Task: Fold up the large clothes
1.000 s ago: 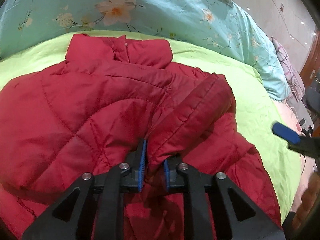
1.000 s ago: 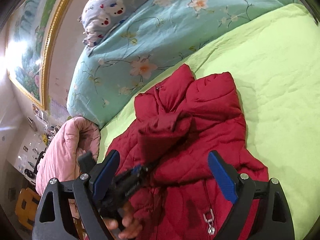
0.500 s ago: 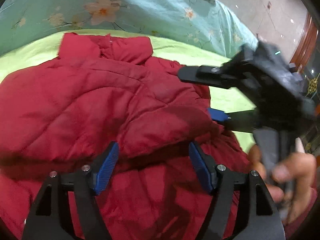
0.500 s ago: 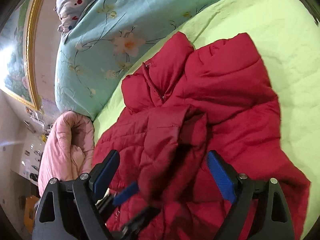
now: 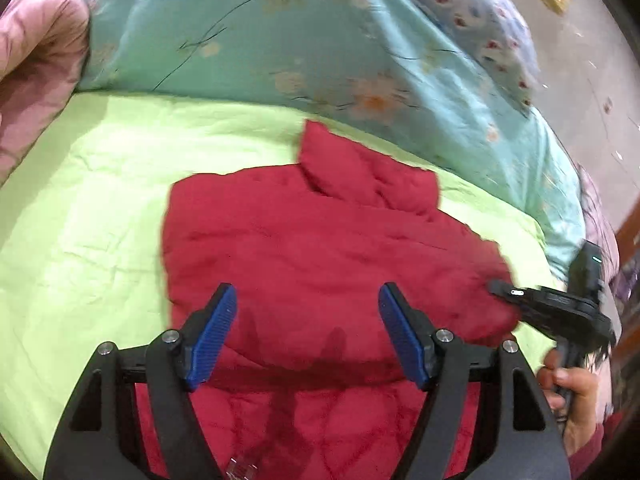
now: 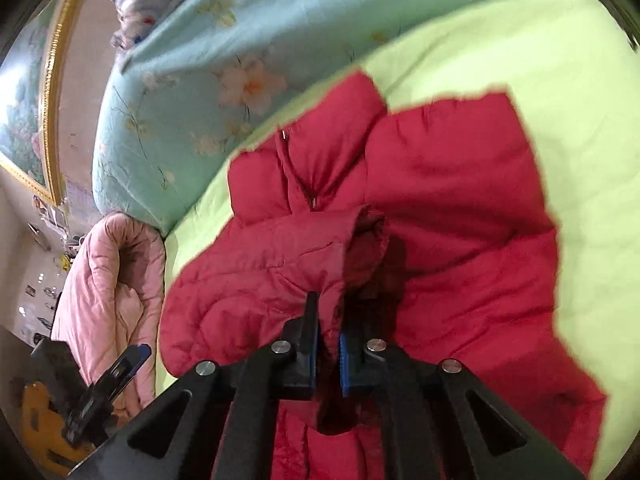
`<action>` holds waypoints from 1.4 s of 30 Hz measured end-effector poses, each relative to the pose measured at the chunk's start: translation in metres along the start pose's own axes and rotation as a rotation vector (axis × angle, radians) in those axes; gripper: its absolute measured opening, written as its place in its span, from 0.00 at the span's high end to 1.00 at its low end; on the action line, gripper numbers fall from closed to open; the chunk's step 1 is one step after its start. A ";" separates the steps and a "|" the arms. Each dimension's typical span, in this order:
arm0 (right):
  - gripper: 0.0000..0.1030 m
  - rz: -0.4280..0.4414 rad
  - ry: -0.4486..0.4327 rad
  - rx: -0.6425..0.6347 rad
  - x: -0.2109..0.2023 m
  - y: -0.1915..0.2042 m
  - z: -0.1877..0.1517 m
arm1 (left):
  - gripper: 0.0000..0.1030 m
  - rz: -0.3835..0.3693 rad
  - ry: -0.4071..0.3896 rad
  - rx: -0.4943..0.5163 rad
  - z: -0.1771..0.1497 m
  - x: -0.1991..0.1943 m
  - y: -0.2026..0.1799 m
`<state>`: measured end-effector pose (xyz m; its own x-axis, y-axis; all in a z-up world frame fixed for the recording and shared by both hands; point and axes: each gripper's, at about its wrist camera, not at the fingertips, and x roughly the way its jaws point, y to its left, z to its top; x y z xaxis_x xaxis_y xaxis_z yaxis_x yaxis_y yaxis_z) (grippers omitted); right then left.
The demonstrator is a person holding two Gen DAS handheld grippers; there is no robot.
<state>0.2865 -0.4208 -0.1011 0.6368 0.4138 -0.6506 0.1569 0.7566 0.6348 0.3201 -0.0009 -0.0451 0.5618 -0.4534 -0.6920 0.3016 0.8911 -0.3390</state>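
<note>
A red quilted jacket [image 5: 320,264] lies spread on a lime-green sheet [image 5: 88,216], its collar [image 5: 360,176] pointing toward a teal floral quilt [image 5: 280,40] bunched along the far side of the bed. The left gripper [image 5: 308,332] hangs over the jacket's lower half with its blue pads [image 5: 212,332] standing wide apart and nothing pinched between them — the fabric sits below the gap, not in it. The right gripper [image 6: 328,348] has just been closing, and its jaws now stand nearly together on a fold of the red sleeve [image 6: 280,276], which rises from the pads as a ridge toward the collar. In the left wrist view the right gripper shows at the jacket's right edge, held by a hand [image 5: 572,396]. Bare green sheet lies open to the left of the jacket and beyond its far right shoulder, giving free room on both sides. A pink quilt [image 6: 108,280] is heaped at the bed's edge beside the teal one. The jacket's outline is blurred, so where exactly its hem ends is hard to tell.
</note>
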 end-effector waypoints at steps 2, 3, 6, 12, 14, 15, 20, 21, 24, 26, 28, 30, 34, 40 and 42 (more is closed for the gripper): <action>0.94 -0.027 -0.036 -0.010 -0.013 -0.003 0.008 | 0.29 0.001 0.036 -0.011 0.002 0.017 0.008; 0.94 -0.040 -0.040 -0.012 -0.017 -0.007 0.011 | 0.29 -0.002 0.061 -0.013 0.000 0.026 0.011; 0.94 -0.099 -0.019 -0.005 -0.015 -0.026 0.015 | 0.29 0.003 0.150 -0.008 -0.010 0.059 0.012; 0.78 -0.243 -0.018 -0.029 -0.020 -0.023 0.009 | 0.29 0.074 0.168 0.036 -0.021 0.076 0.003; 0.77 -0.304 -0.175 -0.103 -0.050 0.010 0.007 | 0.29 0.070 0.171 0.036 -0.021 0.075 0.003; 0.77 -0.289 -0.224 -0.144 -0.059 0.024 0.004 | 0.29 0.068 0.171 0.037 -0.021 0.075 0.004; 0.61 -0.165 -0.120 -0.293 -0.018 0.078 0.001 | 0.29 0.068 0.172 0.033 -0.021 0.074 0.004; 0.61 -0.189 -0.108 -0.322 -0.005 0.083 0.000 | 0.29 0.070 0.171 0.031 -0.021 0.074 0.005; 0.61 -0.222 -0.010 -0.336 0.037 0.074 -0.003 | 0.29 0.077 0.170 0.037 -0.020 0.075 0.003; 0.63 -0.286 0.018 -0.359 0.057 0.064 -0.007 | 0.29 0.075 0.168 0.040 -0.021 0.075 0.003; 0.63 -0.306 0.063 -0.347 0.069 0.049 -0.013 | 0.29 0.076 0.170 0.046 -0.022 0.077 0.003; 0.66 -0.278 0.107 -0.306 0.080 0.032 -0.018 | 0.29 0.082 0.177 0.043 -0.025 0.082 0.003; 0.65 -0.288 0.119 -0.339 0.099 0.025 -0.025 | 0.26 0.097 0.191 0.032 -0.028 0.093 0.003; 0.65 -0.282 0.122 -0.324 0.105 0.021 -0.021 | 0.23 0.113 0.222 0.053 -0.025 0.101 0.002; 0.65 -0.263 0.131 -0.300 0.102 0.018 -0.018 | 0.23 0.112 0.233 0.051 -0.025 0.101 0.003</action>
<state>0.3408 -0.3553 -0.1637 0.4997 0.2332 -0.8342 0.0621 0.9509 0.3031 0.3582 -0.0437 -0.1315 0.4032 -0.3301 -0.8535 0.2891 0.9308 -0.2235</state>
